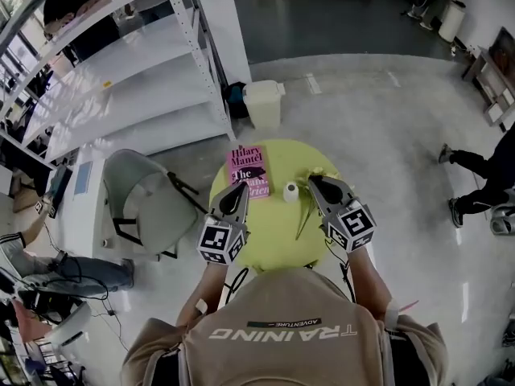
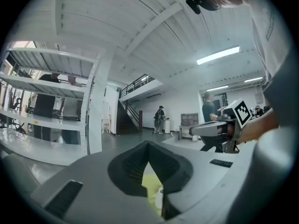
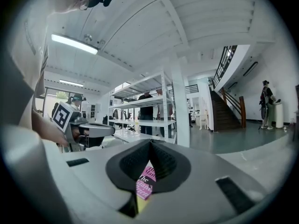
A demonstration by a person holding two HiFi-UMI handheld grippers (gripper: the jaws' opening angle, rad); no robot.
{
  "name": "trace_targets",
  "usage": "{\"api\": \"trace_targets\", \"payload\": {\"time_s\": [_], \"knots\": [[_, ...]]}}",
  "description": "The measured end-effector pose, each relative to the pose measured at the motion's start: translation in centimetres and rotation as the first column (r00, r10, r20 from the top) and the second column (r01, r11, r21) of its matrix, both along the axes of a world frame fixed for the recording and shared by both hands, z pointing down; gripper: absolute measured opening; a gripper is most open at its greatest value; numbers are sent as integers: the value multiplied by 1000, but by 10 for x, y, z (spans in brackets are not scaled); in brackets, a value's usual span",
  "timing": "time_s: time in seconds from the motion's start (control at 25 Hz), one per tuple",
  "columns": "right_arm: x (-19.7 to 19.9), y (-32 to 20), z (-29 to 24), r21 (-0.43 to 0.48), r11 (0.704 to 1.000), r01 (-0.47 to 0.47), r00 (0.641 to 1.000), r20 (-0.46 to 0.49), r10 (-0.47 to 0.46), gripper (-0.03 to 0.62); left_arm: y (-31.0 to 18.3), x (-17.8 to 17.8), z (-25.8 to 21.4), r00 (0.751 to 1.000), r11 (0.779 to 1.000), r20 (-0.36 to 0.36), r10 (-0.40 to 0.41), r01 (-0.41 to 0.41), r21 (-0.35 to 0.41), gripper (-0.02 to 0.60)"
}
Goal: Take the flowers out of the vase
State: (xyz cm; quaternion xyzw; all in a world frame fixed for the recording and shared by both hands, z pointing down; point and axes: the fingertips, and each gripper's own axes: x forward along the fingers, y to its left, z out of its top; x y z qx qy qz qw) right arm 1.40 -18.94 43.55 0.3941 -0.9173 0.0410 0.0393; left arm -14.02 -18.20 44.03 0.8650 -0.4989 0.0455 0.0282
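A small white vase point(image 1: 290, 191) stands upright on the round yellow-green table point(image 1: 273, 248), between my two grippers. Green flower stems point(image 1: 306, 215) lie flat on the table to its right, partly hidden under my right gripper point(image 1: 314, 182). That gripper is shut and holds nothing. My left gripper point(image 1: 241, 187) hovers left of the vase, also shut and empty. Under the left gripper's point(image 2: 148, 144) closed jaws, the left gripper view shows the vase point(image 2: 159, 197). The right gripper view shows the right gripper's point(image 3: 150, 143) jaws closed over a pink book point(image 3: 145, 185).
The pink book point(image 1: 249, 171) lies at the table's far left. A grey chair point(image 1: 145, 195) stands left of the table and a white bin point(image 1: 263, 103) beyond it. White shelving point(image 1: 121, 71) fills the left. A person point(image 1: 483, 175) walks at the right.
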Motion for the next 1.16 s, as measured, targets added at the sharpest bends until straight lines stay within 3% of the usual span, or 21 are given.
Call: {"api": "trace_targets", "payload": {"time_s": [0.2, 1.16], "knots": [[7, -5, -3, 4, 999, -39, 999, -18, 39, -2, -6, 5, -2, 1000, 1000, -9, 13, -13, -10, 2], [2, 0, 11, -9, 999, -44, 999, -25, 44, -2, 2, 3, 10, 999, 1000, -38, 22, -23, -16, 2]]}}
